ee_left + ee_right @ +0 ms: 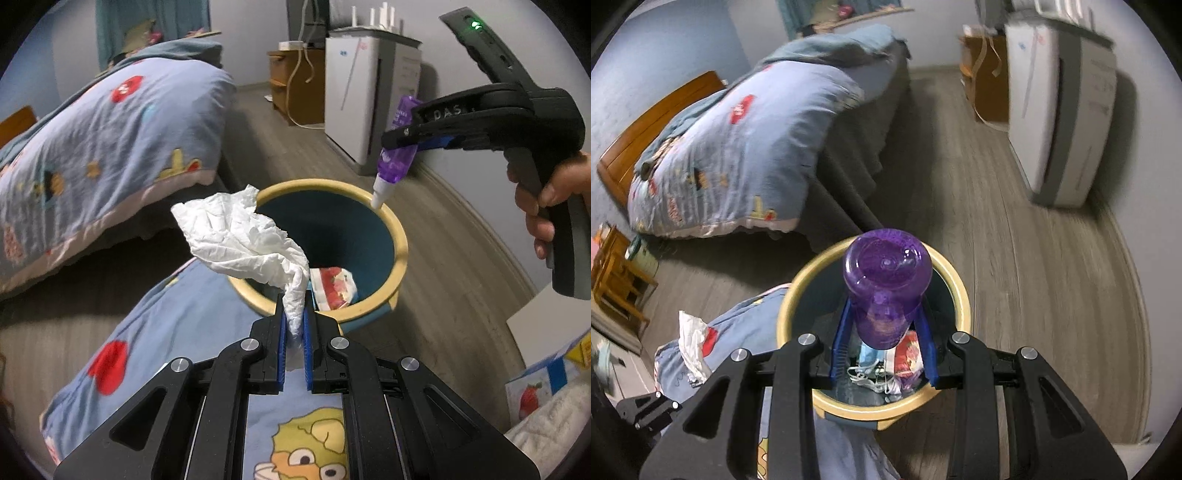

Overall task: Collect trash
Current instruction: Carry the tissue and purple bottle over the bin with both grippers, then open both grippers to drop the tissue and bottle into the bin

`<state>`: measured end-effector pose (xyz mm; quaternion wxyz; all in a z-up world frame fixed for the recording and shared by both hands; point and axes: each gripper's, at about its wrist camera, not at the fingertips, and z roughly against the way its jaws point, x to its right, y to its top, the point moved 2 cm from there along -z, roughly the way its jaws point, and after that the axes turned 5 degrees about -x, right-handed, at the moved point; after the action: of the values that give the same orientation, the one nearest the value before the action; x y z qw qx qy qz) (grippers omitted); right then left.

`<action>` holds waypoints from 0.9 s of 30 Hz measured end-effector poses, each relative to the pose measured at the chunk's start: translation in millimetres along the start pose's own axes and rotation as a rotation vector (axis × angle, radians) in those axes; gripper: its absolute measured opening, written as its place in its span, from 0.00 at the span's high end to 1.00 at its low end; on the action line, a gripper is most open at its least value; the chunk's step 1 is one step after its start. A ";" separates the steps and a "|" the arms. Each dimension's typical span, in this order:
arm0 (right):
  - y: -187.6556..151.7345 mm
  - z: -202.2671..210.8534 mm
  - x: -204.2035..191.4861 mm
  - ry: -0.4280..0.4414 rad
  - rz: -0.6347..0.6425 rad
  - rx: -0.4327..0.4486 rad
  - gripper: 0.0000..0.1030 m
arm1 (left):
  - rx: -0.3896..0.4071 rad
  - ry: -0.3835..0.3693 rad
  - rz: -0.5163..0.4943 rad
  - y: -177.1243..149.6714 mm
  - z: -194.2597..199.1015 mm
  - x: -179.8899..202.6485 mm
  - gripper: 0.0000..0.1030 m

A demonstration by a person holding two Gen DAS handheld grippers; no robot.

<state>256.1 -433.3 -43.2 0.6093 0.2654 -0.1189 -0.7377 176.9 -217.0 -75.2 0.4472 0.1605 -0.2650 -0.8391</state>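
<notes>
As gripped, purple bottle (397,147) cap-down, near-vertical

Bin floor: the purple bottle (886,295) and the blue pads of the right gripper (884,332) are covering most of the inside of the bin (960,295) in the right wrist view; the scraps showing below them are too jumbled to name.
Tissue: the lower end of the white tissue (251,236) is disappearing between the pads of the left gripper (294,325).
Bottle label: the print is reading too small to make out.
Right-hand box: a printed box (543,384) is getting cut off by the picture's edge.
Room background: the bed (738,147) and the white appliance (1060,110) are smearing with blur in the right wrist view.
</notes>
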 end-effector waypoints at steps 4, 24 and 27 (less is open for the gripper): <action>-4.2 -14.5 5.8 0.008 -0.033 -0.032 0.69 | -0.011 -0.025 0.016 10.1 -13.4 -3.1 0.92; -11.8 -45.6 0.7 -0.015 -0.053 -0.102 0.68 | -0.072 0.007 -0.029 42.5 -86.7 1.0 0.92; -10.6 -45.9 2.7 -0.020 -0.062 -0.092 0.68 | -0.055 0.005 -0.029 42.7 -85.6 -0.9 0.84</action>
<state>271.5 -426.7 -87.2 0.5965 0.2334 -0.0824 -0.7635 249.2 -261.7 -119.2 0.4399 0.1542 -0.2386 -0.8519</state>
